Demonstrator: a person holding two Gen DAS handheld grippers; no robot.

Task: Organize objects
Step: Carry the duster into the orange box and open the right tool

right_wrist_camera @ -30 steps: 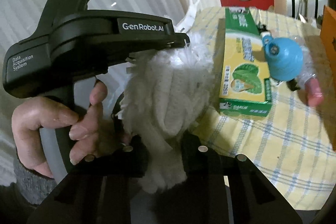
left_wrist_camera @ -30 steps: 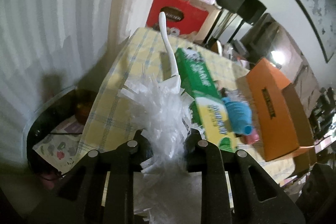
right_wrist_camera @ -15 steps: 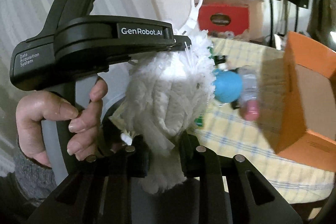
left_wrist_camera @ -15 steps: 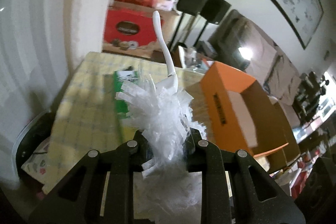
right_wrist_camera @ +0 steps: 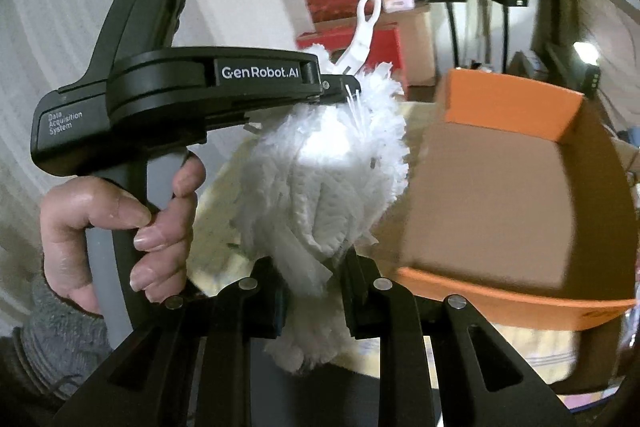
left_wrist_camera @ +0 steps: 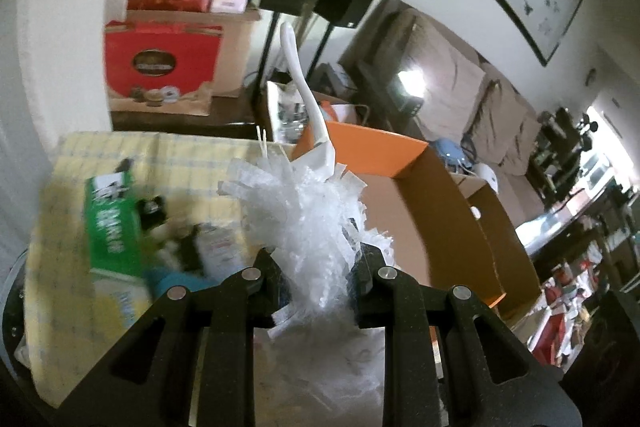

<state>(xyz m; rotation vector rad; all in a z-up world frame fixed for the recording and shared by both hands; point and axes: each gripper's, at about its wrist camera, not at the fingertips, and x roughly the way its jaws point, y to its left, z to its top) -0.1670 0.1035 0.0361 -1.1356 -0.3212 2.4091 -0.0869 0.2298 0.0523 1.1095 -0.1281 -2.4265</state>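
While both grippers are clamping the same white duster, the step in hand looks like a carry toward the orange box, not yet a release.

Nearest: left gripper [left_wrist_camera: 316, 269] is pinching the duster [left_wrist_camera: 308, 215] low in its fluffy head, jaws closed onto the fibres. Right gripper [right_wrist_camera: 314, 281] is doing likewise, squeezing the bottom of the soft white bundle from its own side. Duster is hanging in the air between the two, off the table, handle [left_wrist_camera: 306, 95] pointing up and away, its loop end showing in the right view.

Pose: the left hand [right_wrist_camera: 120, 223] is wrapping the grey grip of its tool, fingers curled, tool body lying level and coming in from the left at about a right angle to the right gripper's line of sight. Right hand itself is out of view.

Just beyond: orange box [right_wrist_camera: 516, 187] is sitting open-mouthed to the right of the duster, near but apart from it; its brown interior looks bare from here. Farther left on the checked tablecloth [left_wrist_camera: 168, 163], a green carton [left_wrist_camera: 110, 231] and blurred small items are waiting.

Judgement for next move: swing the duster over the box rim, lower it inside, then loosen both grips. Long handle may be catching the wall, so tilting it seems wise.
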